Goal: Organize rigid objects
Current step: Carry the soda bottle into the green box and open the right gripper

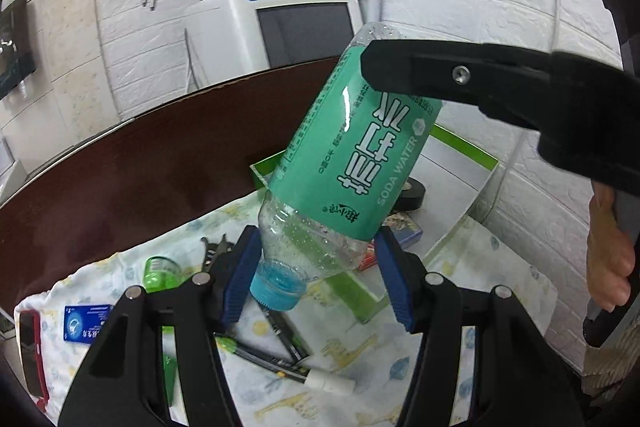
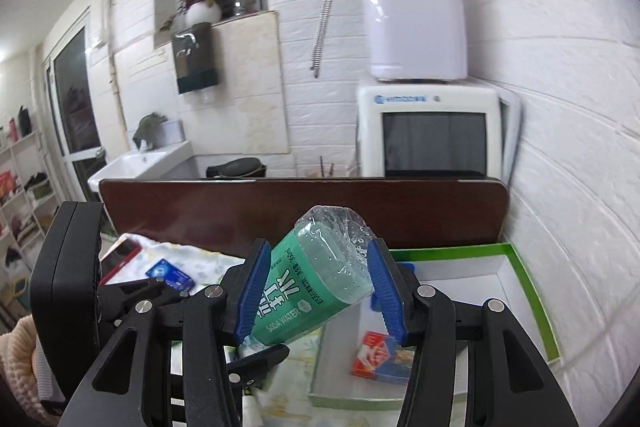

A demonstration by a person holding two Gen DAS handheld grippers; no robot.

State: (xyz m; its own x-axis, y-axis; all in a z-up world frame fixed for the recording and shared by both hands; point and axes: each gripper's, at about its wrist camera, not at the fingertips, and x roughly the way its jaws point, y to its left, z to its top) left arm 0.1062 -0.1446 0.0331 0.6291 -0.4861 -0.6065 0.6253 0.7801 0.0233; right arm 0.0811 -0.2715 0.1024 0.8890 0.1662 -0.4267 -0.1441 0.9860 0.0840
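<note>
A clear soda water bottle (image 1: 352, 155) with a green label and blue cap is held tilted in the air, cap end down. My left gripper (image 1: 320, 267) is shut on its neck end, just above the cap. My right gripper (image 2: 316, 291) is shut on the bottle (image 2: 316, 283) at its bottom end; one of its fingers (image 1: 440, 71) crosses the upper right of the left wrist view. A green-rimmed white tray (image 2: 532, 291) lies beneath, against the wall, holding a small card box (image 2: 380, 355) and a roll of black tape (image 1: 412, 193).
A printed cloth (image 1: 360, 379) covers the dark brown table (image 1: 140, 167). On it lie a small green bottle (image 1: 160, 273), a blue box (image 1: 86, 323), a red phone (image 1: 30, 355) and black markers (image 1: 280, 359). White brick wall stands right; white appliances (image 2: 428, 131) behind.
</note>
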